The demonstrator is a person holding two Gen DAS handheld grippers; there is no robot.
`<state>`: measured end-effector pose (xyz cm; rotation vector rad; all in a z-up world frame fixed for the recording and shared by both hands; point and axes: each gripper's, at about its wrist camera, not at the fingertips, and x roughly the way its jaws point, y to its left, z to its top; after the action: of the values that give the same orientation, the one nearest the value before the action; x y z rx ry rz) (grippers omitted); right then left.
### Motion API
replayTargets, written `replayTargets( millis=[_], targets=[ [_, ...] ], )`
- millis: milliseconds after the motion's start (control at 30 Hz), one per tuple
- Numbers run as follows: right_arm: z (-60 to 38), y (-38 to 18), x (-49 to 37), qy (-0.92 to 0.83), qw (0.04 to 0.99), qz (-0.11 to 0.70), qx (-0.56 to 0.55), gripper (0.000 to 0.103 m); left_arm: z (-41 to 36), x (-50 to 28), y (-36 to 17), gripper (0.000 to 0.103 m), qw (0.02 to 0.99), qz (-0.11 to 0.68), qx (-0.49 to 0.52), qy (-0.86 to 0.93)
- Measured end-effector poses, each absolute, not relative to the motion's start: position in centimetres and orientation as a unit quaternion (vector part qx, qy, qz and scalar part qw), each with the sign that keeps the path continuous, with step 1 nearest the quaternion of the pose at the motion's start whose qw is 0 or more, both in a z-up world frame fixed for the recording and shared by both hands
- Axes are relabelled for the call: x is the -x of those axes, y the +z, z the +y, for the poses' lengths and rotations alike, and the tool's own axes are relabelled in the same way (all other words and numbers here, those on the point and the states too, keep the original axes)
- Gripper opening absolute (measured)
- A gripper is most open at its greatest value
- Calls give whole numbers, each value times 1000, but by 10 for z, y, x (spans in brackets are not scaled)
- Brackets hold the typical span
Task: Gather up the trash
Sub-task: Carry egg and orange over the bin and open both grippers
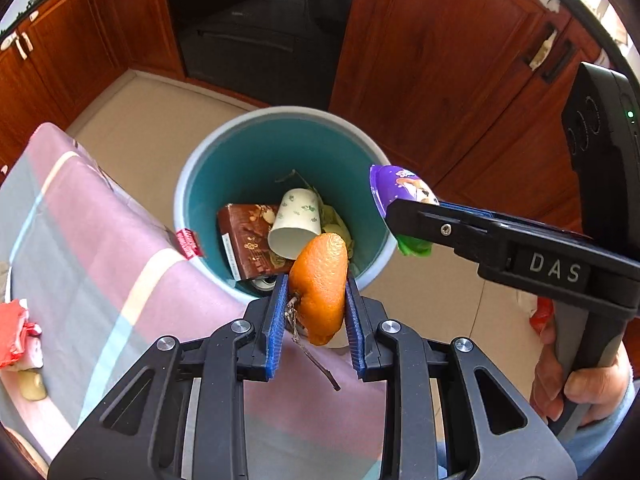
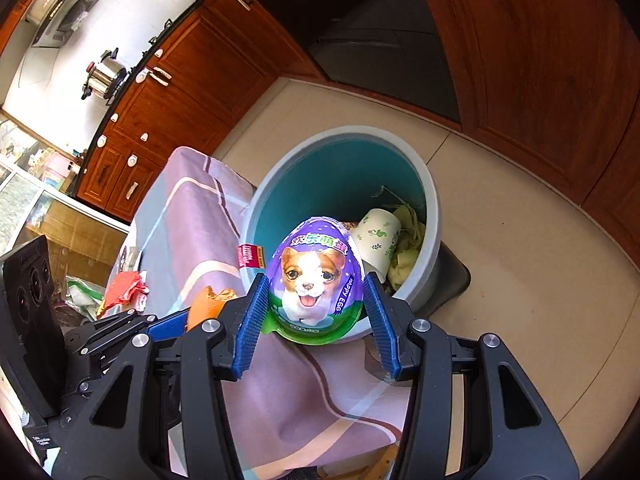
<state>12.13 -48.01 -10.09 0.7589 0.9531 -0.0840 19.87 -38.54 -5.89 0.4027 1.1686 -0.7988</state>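
Observation:
My left gripper is shut on an orange peel with a dry stem and holds it at the near rim of the teal bin. My right gripper is shut on a purple and green toy-egg package with a puppy picture, held over the bin near its rim. In the left wrist view the right gripper holds the egg at the bin's right rim. The bin holds a paper cup, a brown carton and green scraps.
A table with a pink and grey checked cloth stands left of the bin, with red wrappers on it. Wooden kitchen cabinets and a dark appliance stand behind. The floor is beige tile.

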Motion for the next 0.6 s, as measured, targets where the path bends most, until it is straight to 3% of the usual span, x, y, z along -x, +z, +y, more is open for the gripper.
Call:
replayTargets(
  millis=[433, 467, 500, 567, 600],
  targets=[
    [-483, -121, -135, -48, 811, 465, -352, 48, -393, -208, -79, 34, 731, 547, -180, -365],
    [-482, -119, -135, -47, 812, 464, -350, 48, -393, -208, -77, 43, 735, 544, -180, -364],
    [-482, -118, -136, -47, 814, 463, -347, 48, -393, -208, -75, 58, 739, 539, -180, -361],
    [-480, -115, -135, -47, 816, 462, -344, 54, -392, -207, -68, 67, 752, 525, -179, -356],
    [-480, -113, -134, -48, 818, 458, -345, 67, -391, -206, -64, 68, 756, 520, -179, -355]
  ],
)
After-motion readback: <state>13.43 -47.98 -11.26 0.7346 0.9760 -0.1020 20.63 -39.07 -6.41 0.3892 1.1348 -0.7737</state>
